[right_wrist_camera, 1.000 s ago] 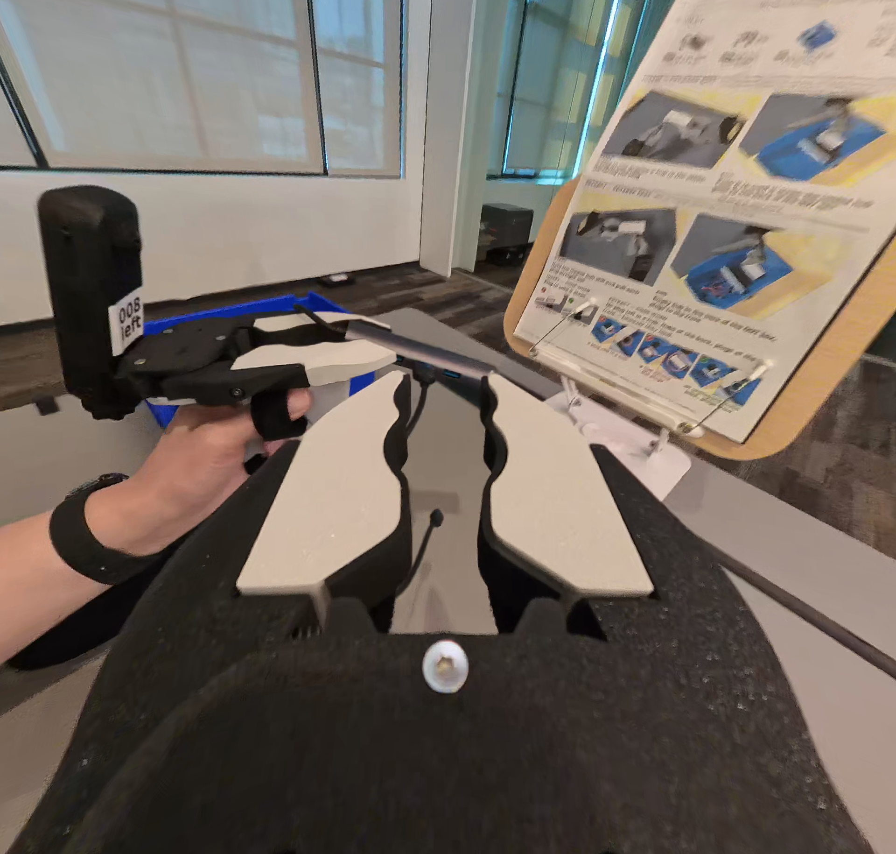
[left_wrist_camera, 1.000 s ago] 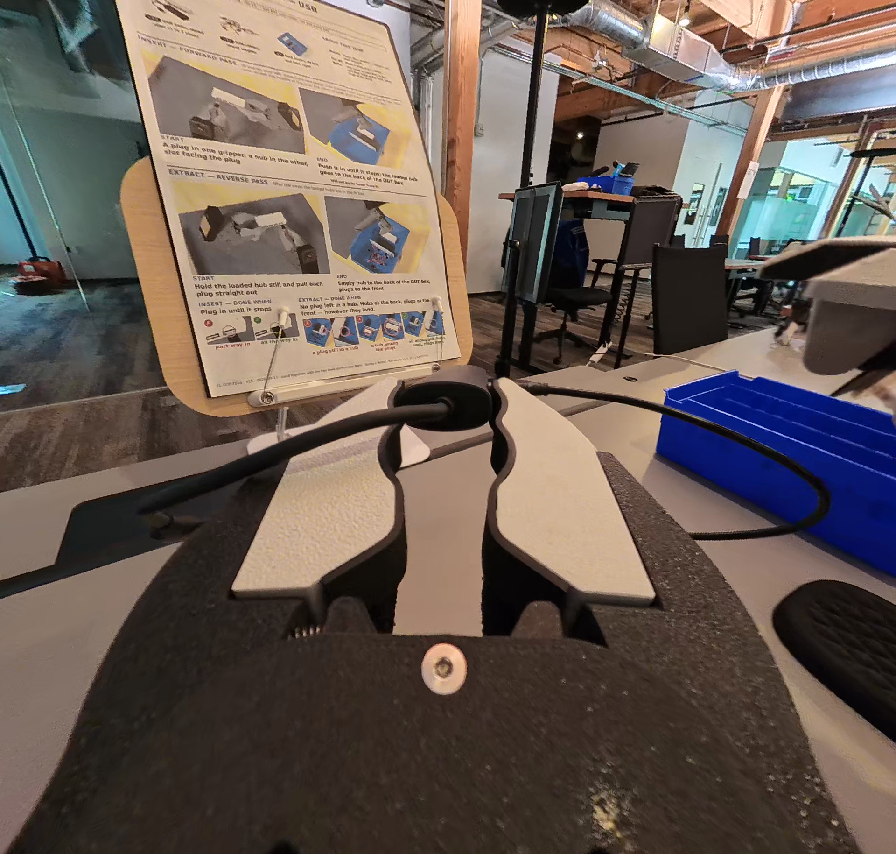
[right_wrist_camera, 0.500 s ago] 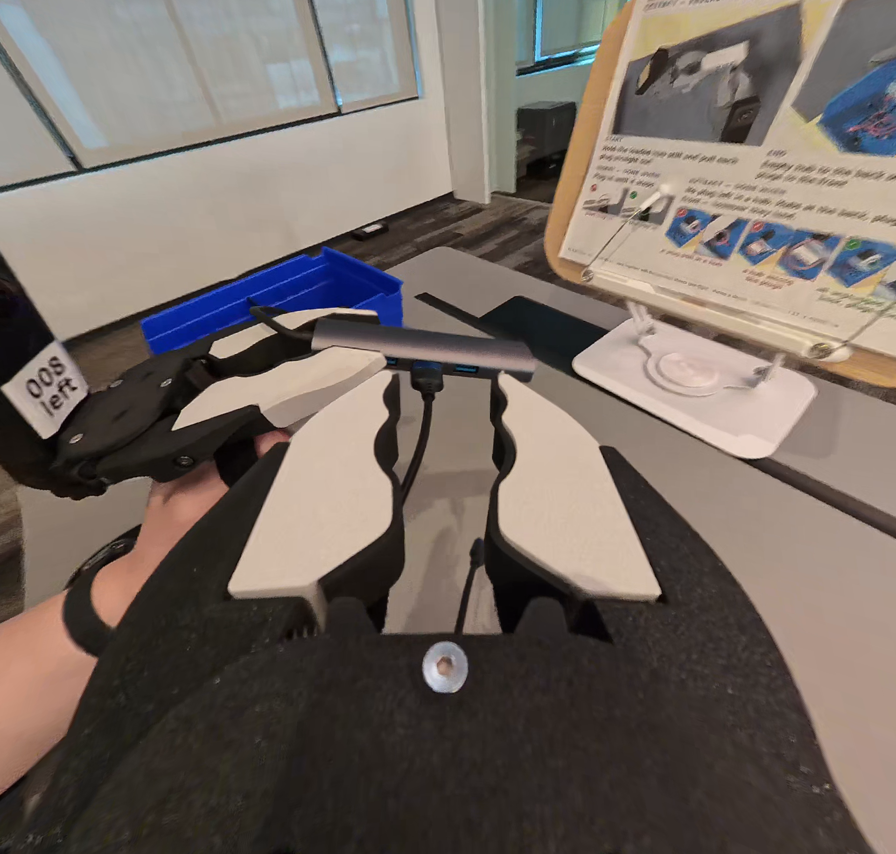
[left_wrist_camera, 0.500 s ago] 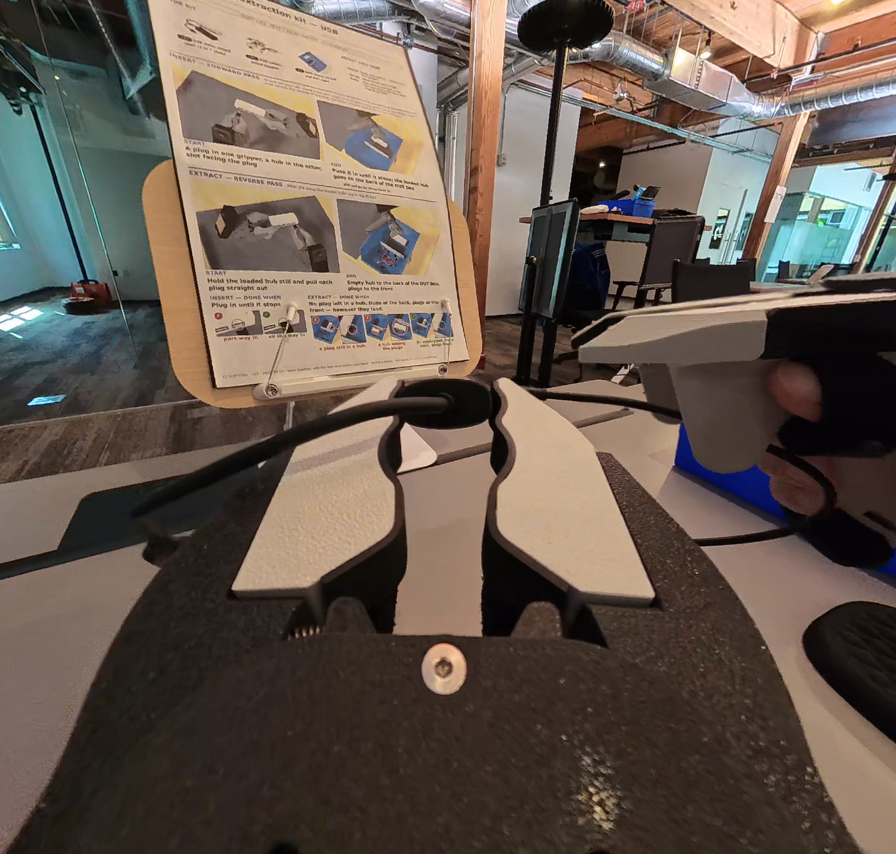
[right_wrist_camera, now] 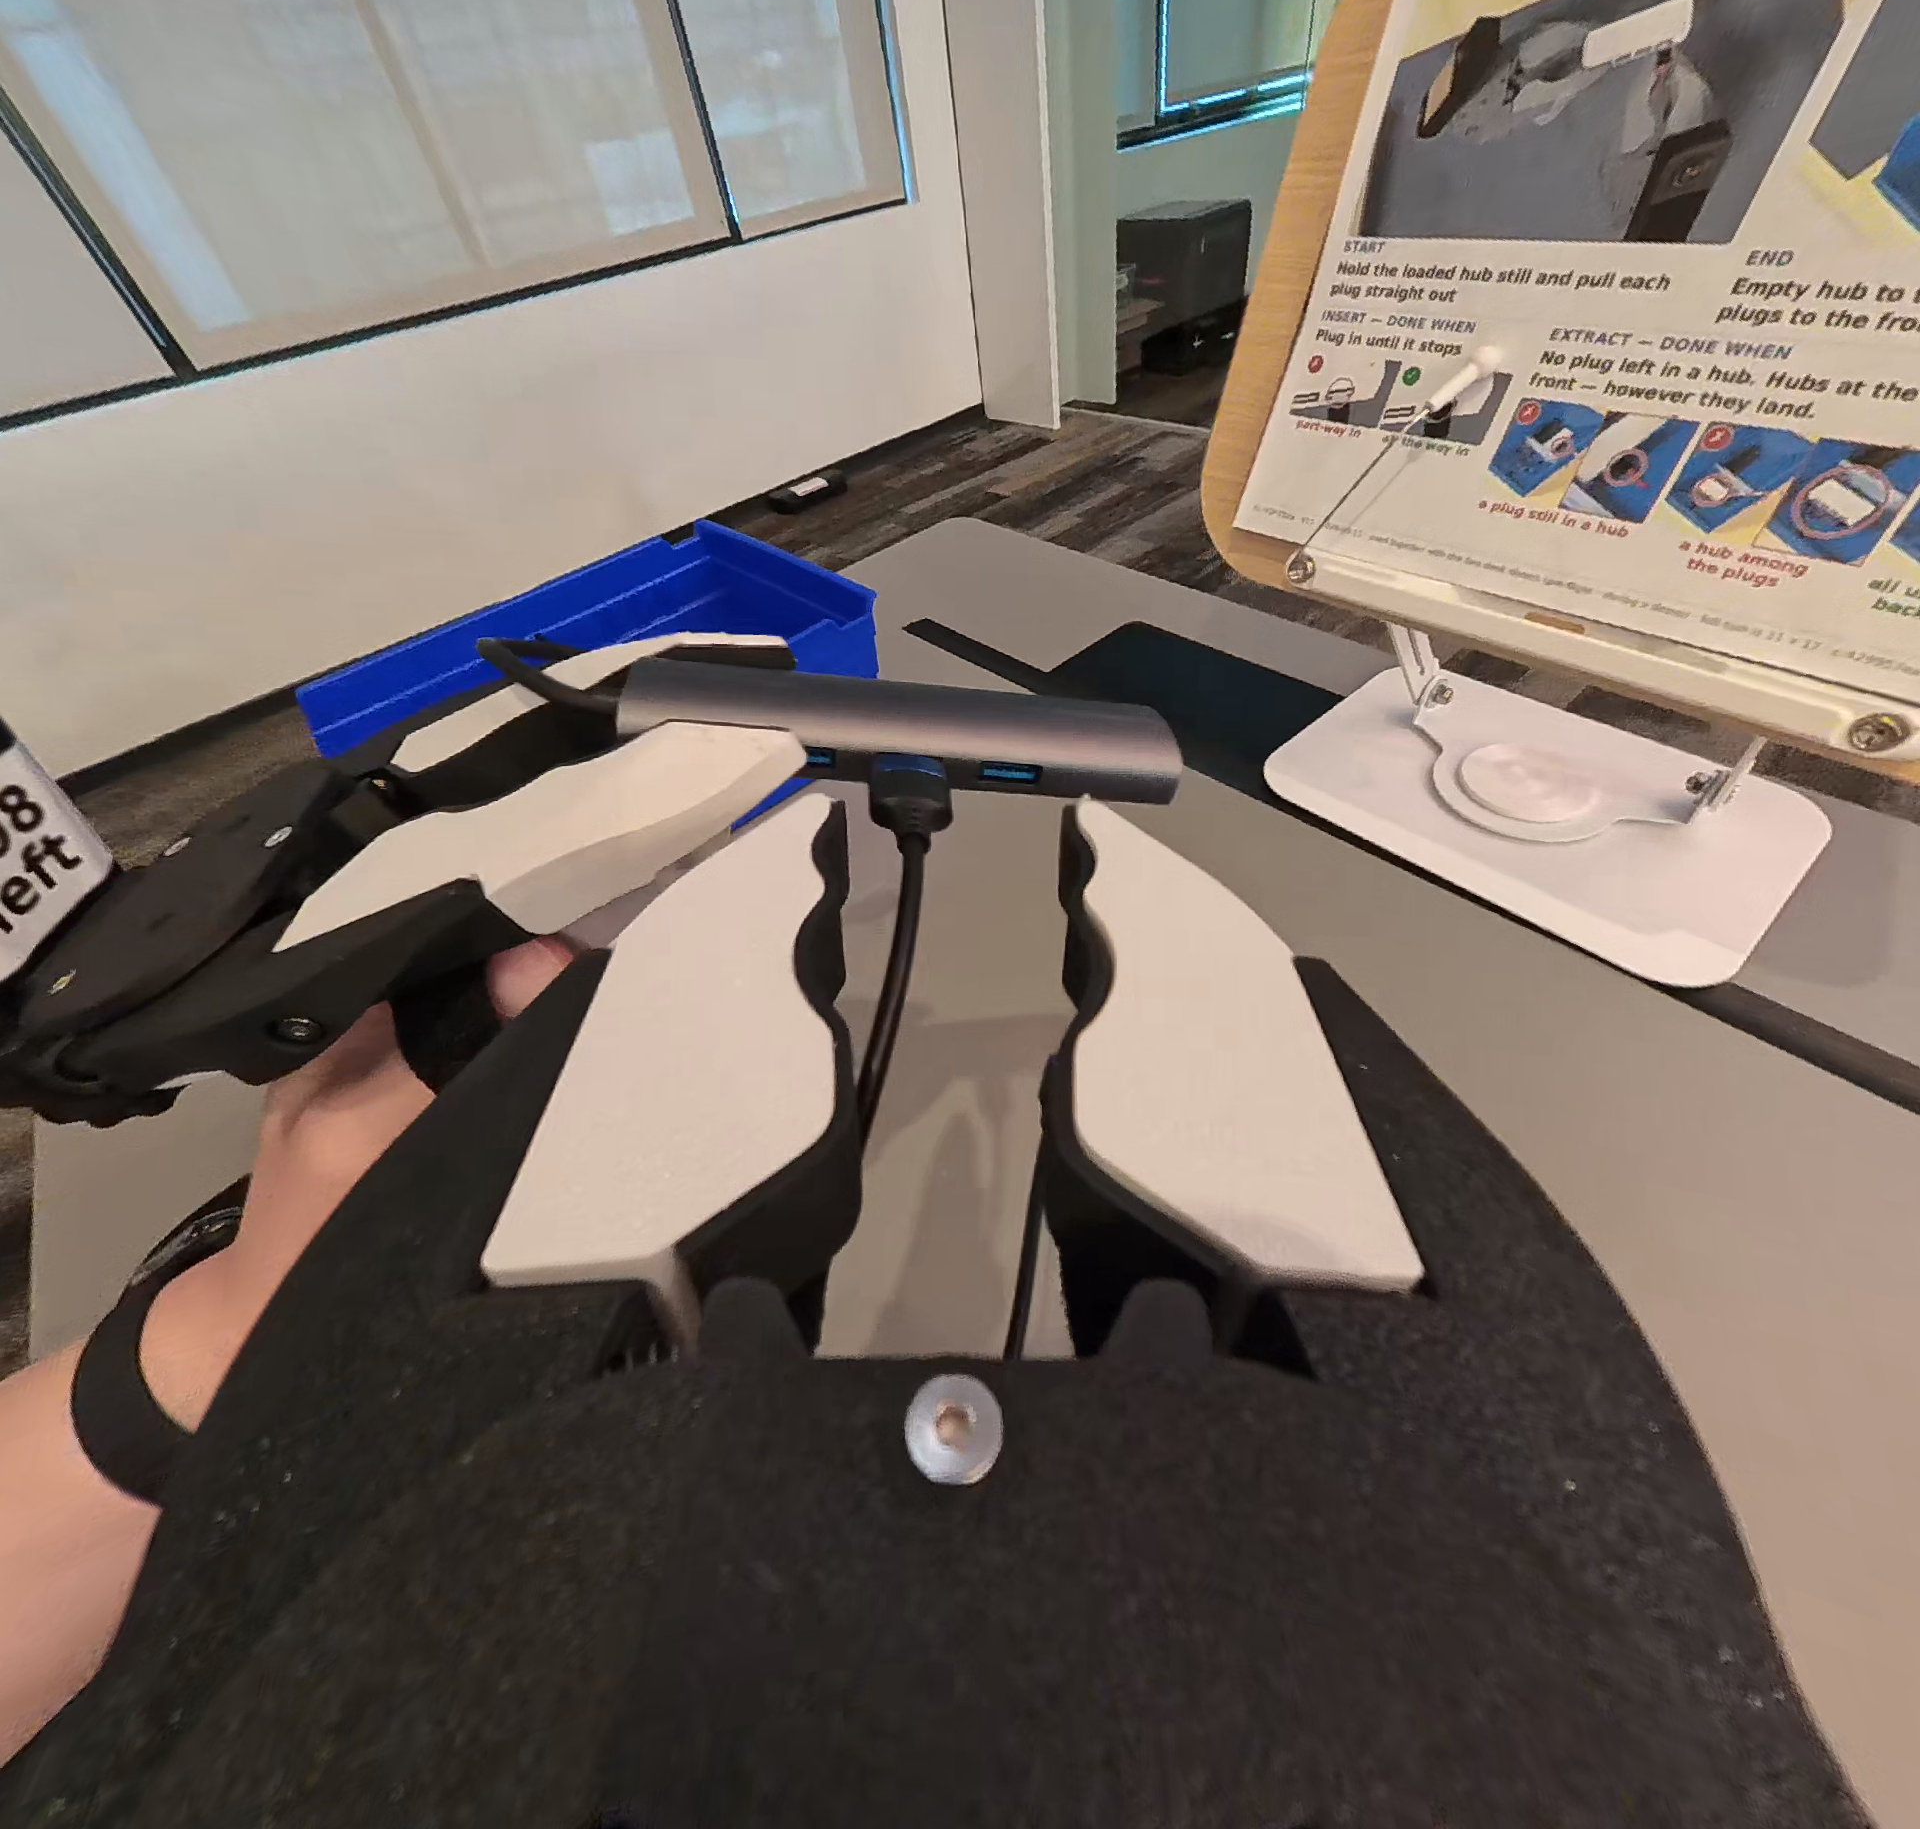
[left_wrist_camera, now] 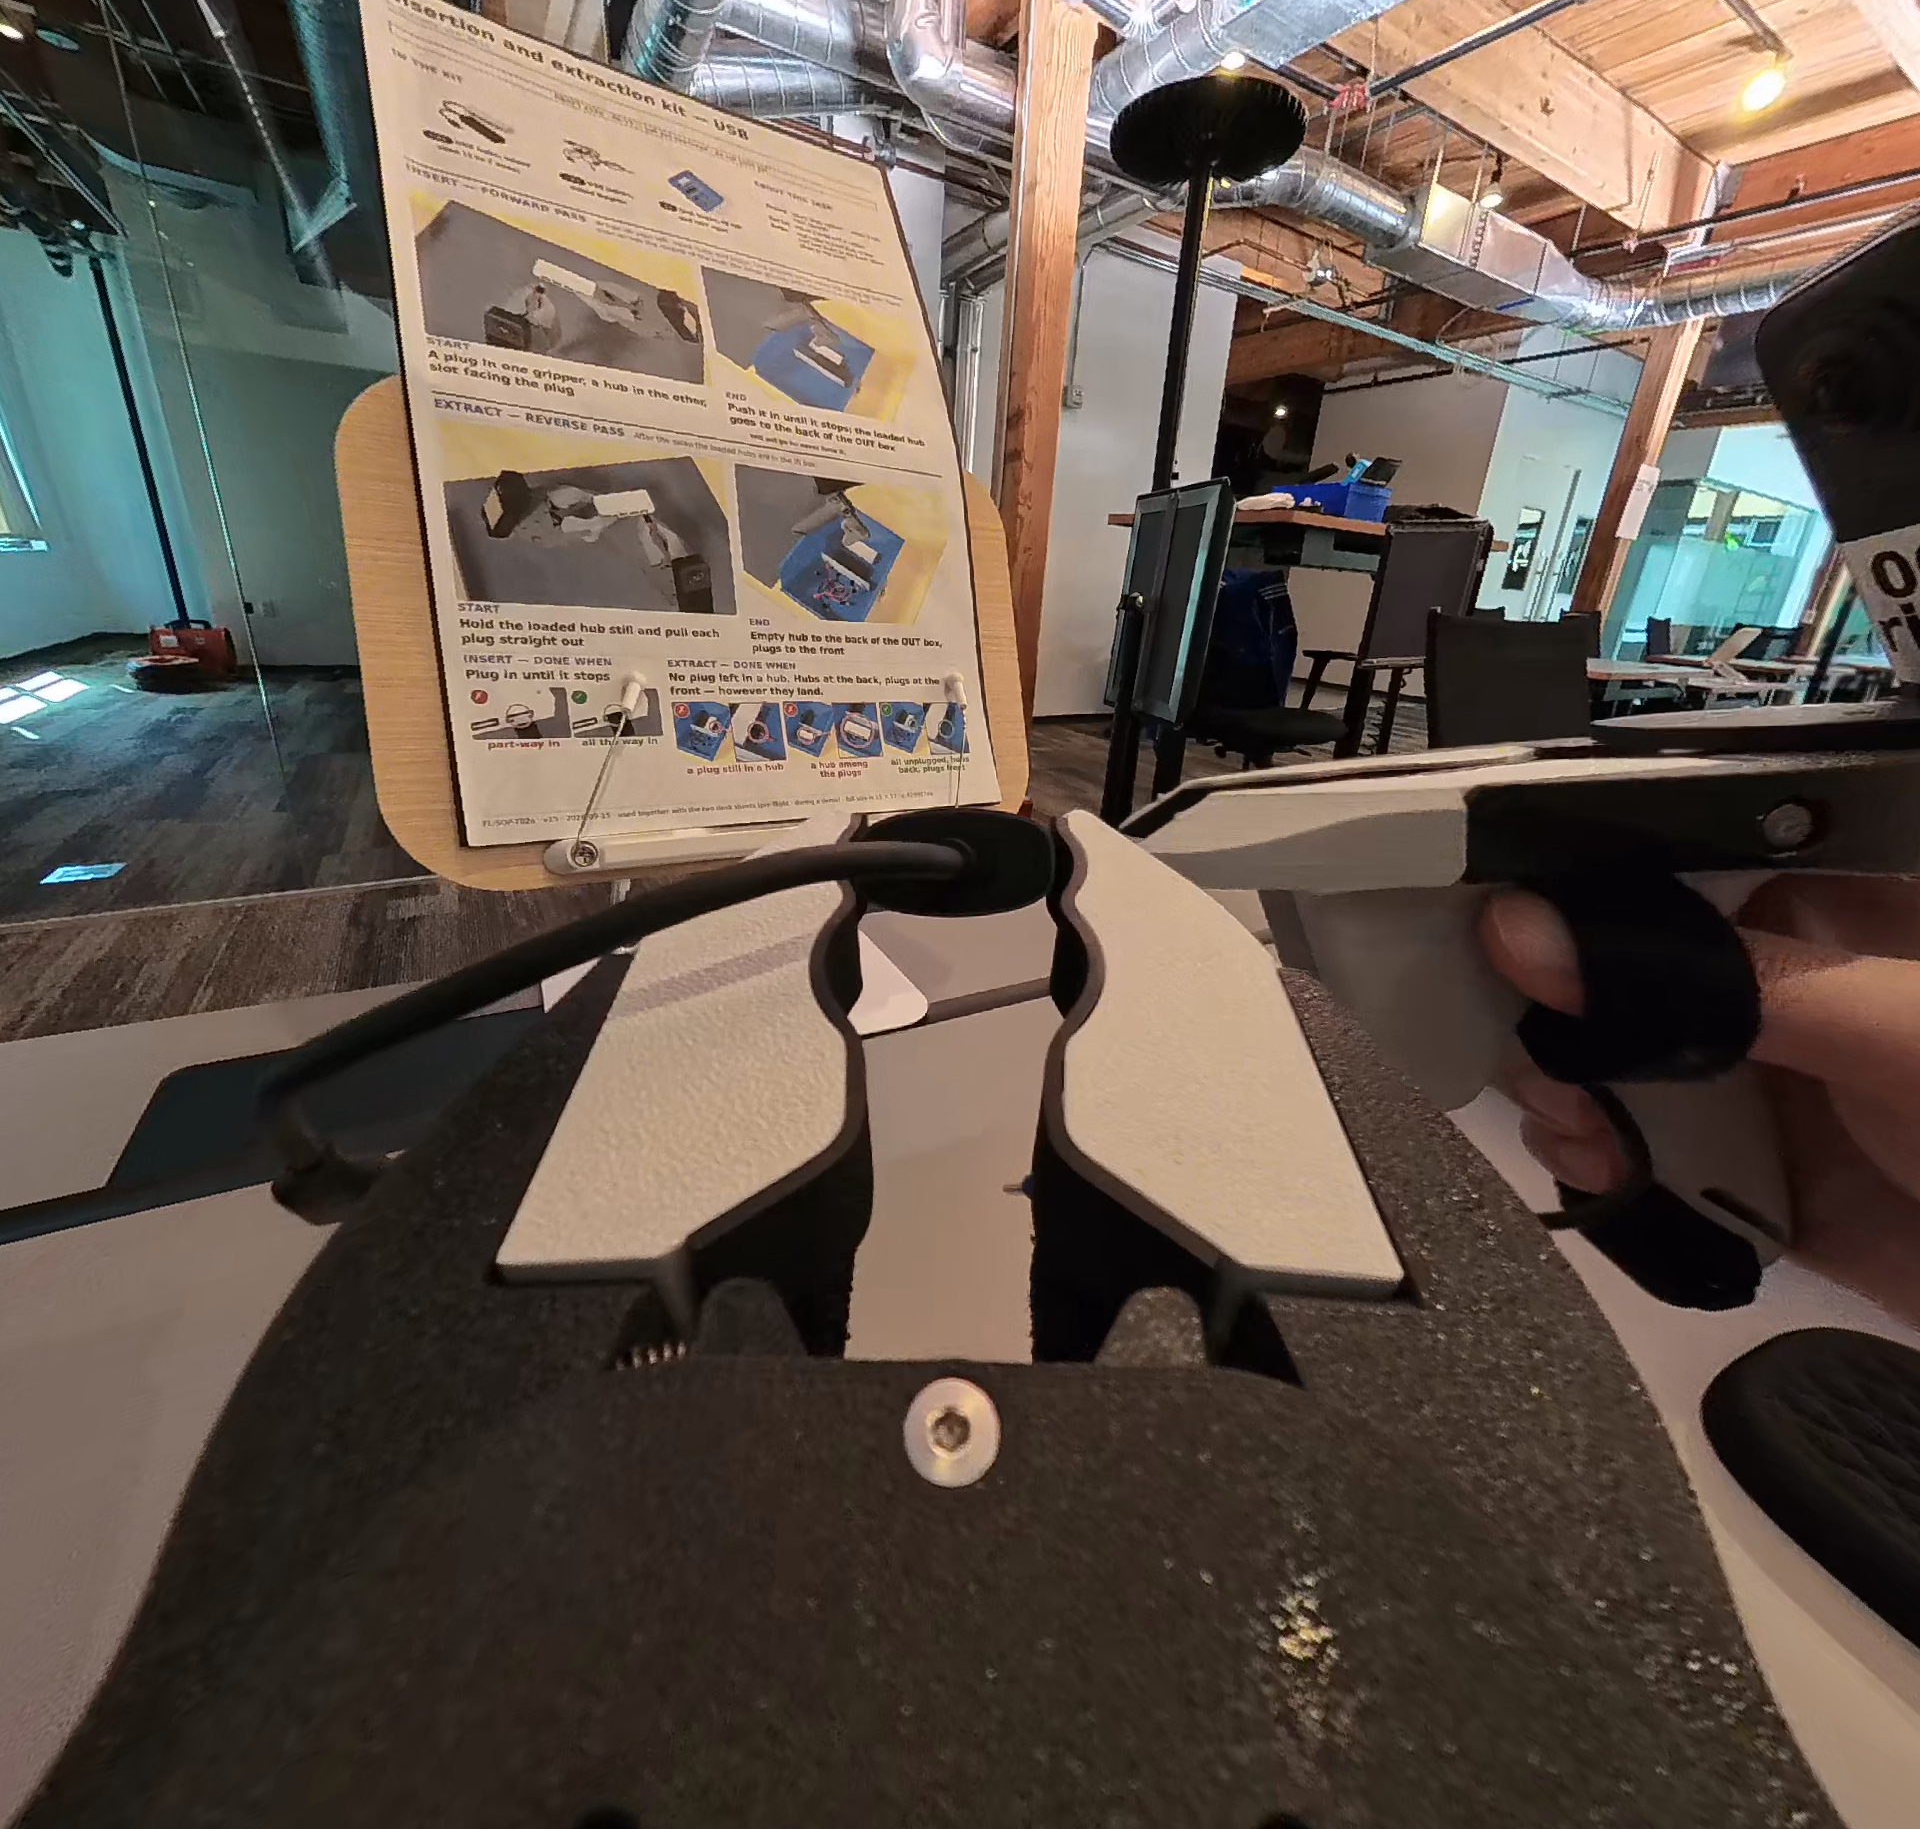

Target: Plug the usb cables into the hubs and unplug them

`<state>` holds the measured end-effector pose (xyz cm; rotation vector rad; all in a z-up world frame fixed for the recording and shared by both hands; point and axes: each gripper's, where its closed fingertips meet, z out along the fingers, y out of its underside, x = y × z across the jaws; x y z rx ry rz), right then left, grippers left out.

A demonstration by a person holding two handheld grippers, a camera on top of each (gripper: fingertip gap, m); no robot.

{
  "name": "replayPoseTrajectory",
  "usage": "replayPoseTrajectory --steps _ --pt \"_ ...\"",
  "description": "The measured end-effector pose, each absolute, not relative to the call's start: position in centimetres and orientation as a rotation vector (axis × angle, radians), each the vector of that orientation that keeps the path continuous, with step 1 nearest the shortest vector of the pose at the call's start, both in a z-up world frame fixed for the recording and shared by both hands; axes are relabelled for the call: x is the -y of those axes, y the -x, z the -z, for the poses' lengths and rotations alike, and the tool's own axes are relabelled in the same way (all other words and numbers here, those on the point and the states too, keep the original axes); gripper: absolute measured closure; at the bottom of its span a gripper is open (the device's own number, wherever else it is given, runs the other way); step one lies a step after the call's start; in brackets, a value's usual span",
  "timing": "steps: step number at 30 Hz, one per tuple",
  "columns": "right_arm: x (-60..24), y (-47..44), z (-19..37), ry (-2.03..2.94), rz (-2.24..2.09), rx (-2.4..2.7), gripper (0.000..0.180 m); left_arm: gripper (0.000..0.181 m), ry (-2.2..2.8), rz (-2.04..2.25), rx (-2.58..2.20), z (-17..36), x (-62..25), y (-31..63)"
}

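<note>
Left gripper (left_wrist_camera: 951, 849) has its jaws closed on the end of the slim grey aluminium USB hub (right_wrist_camera: 904, 719), which is held level in the air above the desk; from the left wrist view only the hub's dark rounded end shows between the tips, with its own lead trailing off left. A black USB cable with a blue-tipped plug (right_wrist_camera: 912, 792) is seated in a middle port on the hub's near side. Right gripper (right_wrist_camera: 951, 823) has its jaws parted, one each side of the plug, not touching it; the cable runs back between them. Judgement: extraction stage, plug not yet gripped. Risks: closing on the cord below the plug body would strain the cord instead of freeing the plug; pulling off the port's axis could bind the plug or twist the hub, which is pinched at one end only and could pivot or slip; a plug freed suddenly could let the cable whip down. Surface: smooth grey desk (right_wrist_camera: 1558, 1208), with a blue plastic bin (right_wrist_camera: 623, 616) behind the hub and a printed instruction sheet on a wooden board with white stand (right_wrist_camera: 1538, 823) to the right. Room: open office, windows, exposed ducts and timber beams.
</note>
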<state>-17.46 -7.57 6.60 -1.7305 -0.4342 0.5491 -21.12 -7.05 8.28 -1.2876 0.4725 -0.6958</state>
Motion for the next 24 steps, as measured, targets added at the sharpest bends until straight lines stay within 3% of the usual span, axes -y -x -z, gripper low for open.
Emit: replayPoseTrajectory --steps 24 --pt "7.6 18.8 -6.9 1.670 -0.640 0.406 0.164 0.148 1.268 0.742 -0.448 -8.7 7.7 20.9"
